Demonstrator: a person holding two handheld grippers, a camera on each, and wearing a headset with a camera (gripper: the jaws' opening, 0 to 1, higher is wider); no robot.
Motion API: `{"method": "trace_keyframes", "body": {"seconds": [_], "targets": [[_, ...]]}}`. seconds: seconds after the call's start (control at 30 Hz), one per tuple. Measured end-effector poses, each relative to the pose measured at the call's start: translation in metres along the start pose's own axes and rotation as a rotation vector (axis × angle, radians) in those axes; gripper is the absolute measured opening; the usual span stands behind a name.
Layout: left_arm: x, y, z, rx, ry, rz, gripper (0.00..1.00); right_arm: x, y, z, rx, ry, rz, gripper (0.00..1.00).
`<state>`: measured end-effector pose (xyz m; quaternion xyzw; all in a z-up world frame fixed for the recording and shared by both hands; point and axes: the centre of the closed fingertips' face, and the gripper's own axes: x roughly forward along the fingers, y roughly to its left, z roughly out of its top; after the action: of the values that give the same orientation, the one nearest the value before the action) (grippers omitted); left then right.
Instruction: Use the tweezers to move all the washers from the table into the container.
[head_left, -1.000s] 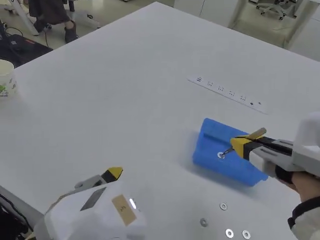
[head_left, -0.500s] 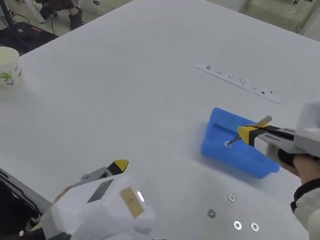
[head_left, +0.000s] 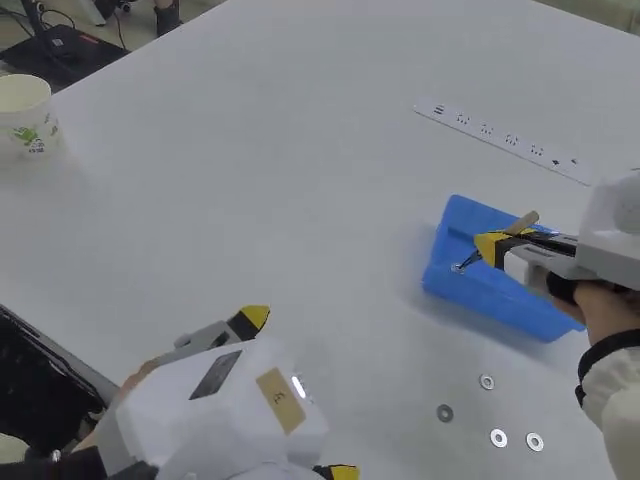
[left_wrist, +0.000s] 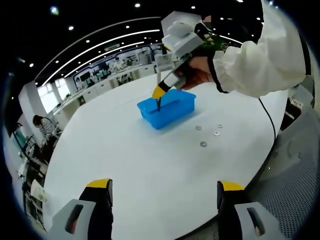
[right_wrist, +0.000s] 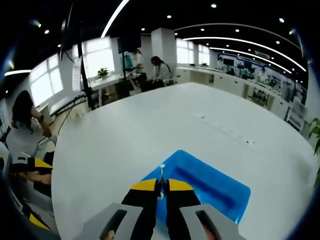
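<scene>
Head view: right gripper (head_left: 492, 247) at 3 o'clock, held by a hand (head_left: 605, 315), jaws pinched together on the tweezers (head_left: 466, 262). Tweezer tips point to 9 o'clock and hang inside the blue container (head_left: 500, 300), near its 9 o'clock wall; can't tell if anything is in the tips. Four washers (head_left: 486, 382) lie loose on the white table (head_left: 300, 180) at approx 6 o'clock from the container, apart from it and from each other. Power strip (head_left: 505, 140) lies flat at 12 o'clock from the container; paper cup (head_left: 28, 110) stands upright at 10 o'clock, far edge of the table. Left gripper view: left gripper (left_wrist: 165, 186) has its jaws wide apart w/ nothing between them, over bare table, container at 12 o'clock ahead and well apart. Right gripper view: yellow-tipped jaws nearly touching, tweezers clamped between, a tiny bright speck at the tip, too small to call.
</scene>
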<state>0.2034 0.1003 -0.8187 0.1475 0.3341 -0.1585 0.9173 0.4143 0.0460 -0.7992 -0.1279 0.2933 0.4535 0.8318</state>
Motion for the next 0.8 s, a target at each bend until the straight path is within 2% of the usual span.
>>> {"method": "trace_keyframes", "body": {"seconds": [0.13,0.5,0.8], "targets": [[-0.001,0.001,0.001,-0.009,-0.006,0.004,0.87,0.007,0.001,-0.008,-0.012,0.02,-0.004,0.02],[0.0,0.001,-0.001,-0.012,0.007,0.002,0.86,0.013,0.0,-0.014,-0.004,0.025,-0.009,0.02],[0.002,0.003,-0.002,-0.011,0.011,0.011,0.85,0.017,-0.003,-0.011,-0.008,0.015,-0.021,0.02]]}}
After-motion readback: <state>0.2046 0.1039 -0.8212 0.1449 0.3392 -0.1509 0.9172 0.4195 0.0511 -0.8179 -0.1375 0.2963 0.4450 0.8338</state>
